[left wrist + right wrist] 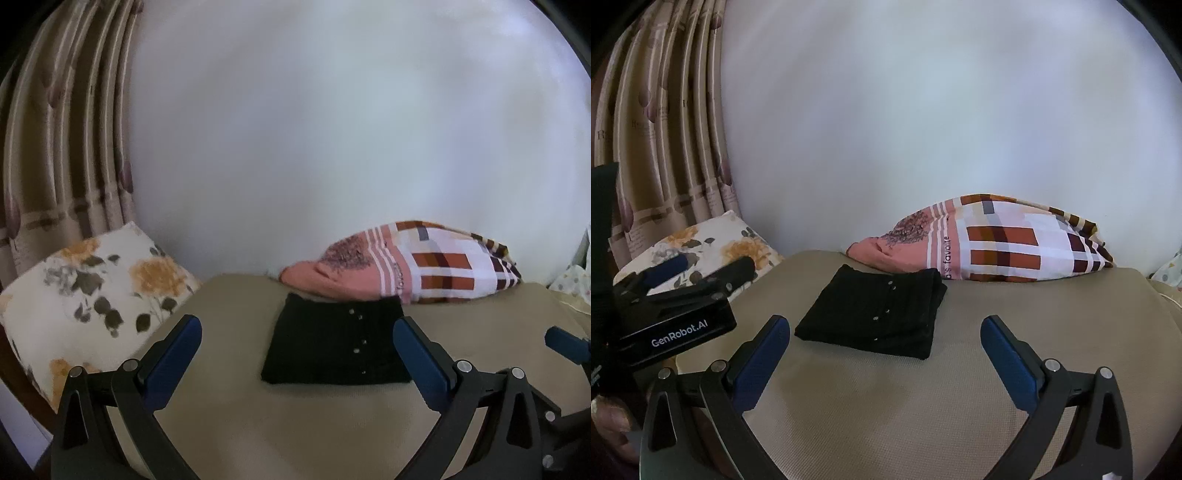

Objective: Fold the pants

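We see the beige bed stretching bare toward six o'clock, bounded by the patterned pillow at one o'clock and the floral pillow at nine. The folded black pants lie flat at twelve, their far edge just beside that patterned pillow. Our left gripper and right gripper hover spread wide, holding nothing.
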`<state>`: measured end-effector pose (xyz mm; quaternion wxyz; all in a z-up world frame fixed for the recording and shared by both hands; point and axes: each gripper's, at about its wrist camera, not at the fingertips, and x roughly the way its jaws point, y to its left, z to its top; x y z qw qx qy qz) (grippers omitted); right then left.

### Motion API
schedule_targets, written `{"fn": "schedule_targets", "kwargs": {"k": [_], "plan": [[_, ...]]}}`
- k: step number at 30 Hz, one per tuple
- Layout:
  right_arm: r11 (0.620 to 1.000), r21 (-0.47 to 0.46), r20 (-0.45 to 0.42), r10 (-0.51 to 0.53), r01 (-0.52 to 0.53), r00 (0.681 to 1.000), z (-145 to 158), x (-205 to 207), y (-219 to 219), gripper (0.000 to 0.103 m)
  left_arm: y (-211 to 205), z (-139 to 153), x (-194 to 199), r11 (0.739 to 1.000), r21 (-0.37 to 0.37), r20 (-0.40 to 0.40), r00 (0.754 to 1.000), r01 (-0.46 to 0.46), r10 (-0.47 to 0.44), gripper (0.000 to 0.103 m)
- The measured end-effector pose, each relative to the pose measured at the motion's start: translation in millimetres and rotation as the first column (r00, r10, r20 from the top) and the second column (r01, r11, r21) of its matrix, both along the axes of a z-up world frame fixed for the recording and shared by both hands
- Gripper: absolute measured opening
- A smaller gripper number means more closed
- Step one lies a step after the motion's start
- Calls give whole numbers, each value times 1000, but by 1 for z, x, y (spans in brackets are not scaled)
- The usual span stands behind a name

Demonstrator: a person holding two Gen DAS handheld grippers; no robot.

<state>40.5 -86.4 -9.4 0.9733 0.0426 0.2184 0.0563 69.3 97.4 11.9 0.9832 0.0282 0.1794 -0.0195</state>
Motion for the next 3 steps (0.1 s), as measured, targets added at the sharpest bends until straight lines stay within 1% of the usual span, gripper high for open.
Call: {"fn": "schedule_targets", "kwargs": {"k": [3], "plan": [[1000,3,-1,2,-2,1000,0,1,0,103,-2,0,1,1000,-1,-8,1000,7,-7,103]]}}
